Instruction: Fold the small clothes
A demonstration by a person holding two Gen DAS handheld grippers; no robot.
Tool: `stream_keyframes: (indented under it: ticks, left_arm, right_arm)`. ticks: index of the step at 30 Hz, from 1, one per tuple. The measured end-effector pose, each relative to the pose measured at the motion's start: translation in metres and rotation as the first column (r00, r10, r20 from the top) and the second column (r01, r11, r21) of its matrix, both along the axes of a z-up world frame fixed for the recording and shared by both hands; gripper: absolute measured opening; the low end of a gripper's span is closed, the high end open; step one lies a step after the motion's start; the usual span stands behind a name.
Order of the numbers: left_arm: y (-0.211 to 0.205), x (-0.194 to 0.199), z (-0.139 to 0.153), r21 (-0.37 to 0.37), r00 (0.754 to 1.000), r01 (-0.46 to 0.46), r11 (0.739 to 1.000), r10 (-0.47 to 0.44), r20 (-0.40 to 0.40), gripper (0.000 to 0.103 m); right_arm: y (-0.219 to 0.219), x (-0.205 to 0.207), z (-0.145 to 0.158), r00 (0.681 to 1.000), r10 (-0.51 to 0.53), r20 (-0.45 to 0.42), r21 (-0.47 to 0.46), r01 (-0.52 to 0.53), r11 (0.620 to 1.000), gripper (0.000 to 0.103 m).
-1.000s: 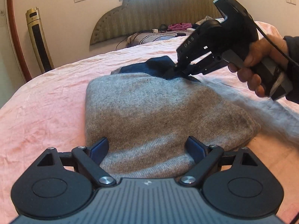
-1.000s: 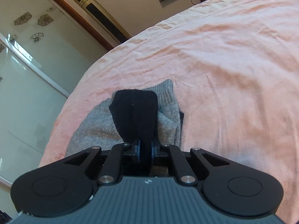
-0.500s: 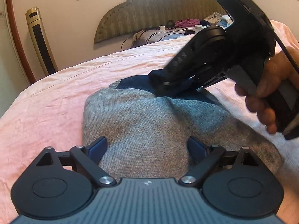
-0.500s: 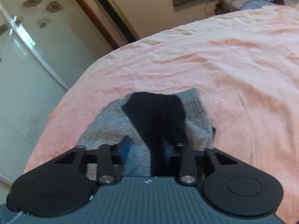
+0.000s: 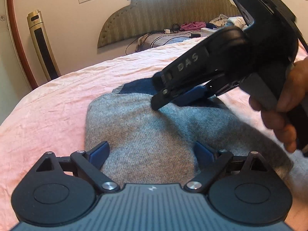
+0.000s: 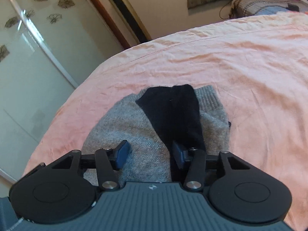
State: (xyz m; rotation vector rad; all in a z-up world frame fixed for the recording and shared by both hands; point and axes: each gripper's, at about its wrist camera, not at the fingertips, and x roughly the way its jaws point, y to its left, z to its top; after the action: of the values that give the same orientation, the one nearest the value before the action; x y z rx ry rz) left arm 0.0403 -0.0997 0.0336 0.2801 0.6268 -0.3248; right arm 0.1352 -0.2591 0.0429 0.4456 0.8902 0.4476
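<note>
A grey knit garment (image 5: 150, 134) lies folded on the pink bed sheet (image 5: 48, 115). A dark navy piece (image 6: 173, 111) lies draped across its top. My left gripper (image 5: 152, 151) hovers open over the near edge of the grey knit, nothing between its blue pads. My right gripper (image 6: 150, 150), held by a hand (image 5: 284, 104), sits low over the far part of the pile. Its jaws are opening. The dark piece runs past the right pad (image 6: 179, 156) and the pads no longer pinch it. In the left wrist view the right gripper (image 5: 173, 100) hides part of the dark piece (image 5: 134, 88).
The sheet (image 6: 250, 77) spreads wide to the right. A gold tower fan (image 5: 42, 46) stands by the wall, a padded headboard (image 5: 163, 13) behind. Clothes and cables (image 5: 188, 28) clutter the bed's head. A glass sliding door (image 6: 28, 57) is left of the bed.
My right gripper was shut on the dark piece; its jaws have since parted and the piece now lies loose on the grey knit. The left gripper moved slightly closer over the knit.
</note>
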Motion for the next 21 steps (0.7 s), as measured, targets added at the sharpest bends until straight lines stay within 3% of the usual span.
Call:
stream_keyframes:
  ticks: [2,4,6,7,9,11,13,14,15,16,17,18,21]
  left_arm:
    - [0.016,-0.011,0.013,-0.07,1.0,-0.004,0.998,0.006,0.026,0.096]
    - [0.043,-0.023,0.024,-0.156,0.998,-0.034,0.987,0.041,0.039,0.096]
    - [0.077,-0.022,0.022,-0.27,0.994,-0.105,0.957,0.095,-0.052,0.096]
    - [0.095,-0.017,0.016,-0.341,0.984,-0.152,0.928,0.109,-0.142,0.096]
    - [0.124,-0.006,-0.004,-0.46,0.934,-0.278,0.843,0.125,-0.336,0.095]
    - [0.133,-0.006,-0.008,-0.551,0.927,-0.284,0.785,0.078,-0.368,0.095]
    - [0.129,0.002,-0.013,-0.632,0.896,-0.289,0.719,-0.029,-0.443,0.089]
    - [0.123,0.005,-0.014,-0.63,0.89,-0.288,0.721,-0.042,-0.455,0.078]
    - [0.115,0.009,-0.015,-0.594,0.885,-0.283,0.753,-0.034,-0.465,0.044]
    - [0.107,0.01,-0.014,-0.545,0.881,-0.289,0.787,-0.003,-0.473,0.025]
    - [0.105,0.011,-0.014,-0.53,0.876,-0.294,0.795,0.002,-0.482,0.022]
    - [0.105,0.01,-0.012,-0.53,0.871,-0.301,0.793,0.002,-0.492,0.015]
    - [0.109,-0.013,0.005,-0.512,0.894,-0.258,0.819,0.002,-0.447,0.012]
  right_arm:
    - [-0.012,-0.013,0.014,1.0,-0.019,-0.008,0.03,0.019,0.999,0.051]
    - [-0.029,-0.037,0.023,1.0,-0.014,0.024,0.064,0.012,0.998,0.079]
    - [-0.047,-0.058,0.017,1.0,-0.021,-0.02,0.099,0.023,0.995,0.094]
    - [-0.054,-0.067,0.011,0.998,-0.019,-0.055,0.11,0.025,0.994,0.093]
    - [-0.063,-0.085,-0.006,0.992,-0.011,-0.129,0.151,0.03,0.988,0.092]
    - [-0.064,-0.098,-0.015,0.992,0.011,-0.123,0.205,0.014,0.979,0.091]
    - [-0.059,-0.101,-0.018,0.99,0.03,-0.136,0.232,0.002,0.973,0.089]
    - [-0.056,-0.1,-0.018,0.989,0.039,-0.144,0.235,-0.004,0.972,0.086]
    - [-0.051,-0.099,-0.018,0.987,0.061,-0.152,0.219,-0.026,0.975,0.07]
    - [-0.046,-0.098,-0.019,0.983,0.079,-0.166,0.188,-0.047,0.981,0.041]
    - [-0.042,-0.098,-0.02,0.98,0.088,-0.178,0.149,-0.062,0.987,0.027]
    - [-0.041,-0.101,-0.018,0.981,0.103,-0.164,0.135,-0.082,0.987,0.022]
    - [-0.043,-0.122,0.001,0.979,0.177,-0.098,0.129,-0.164,0.978,0.021]
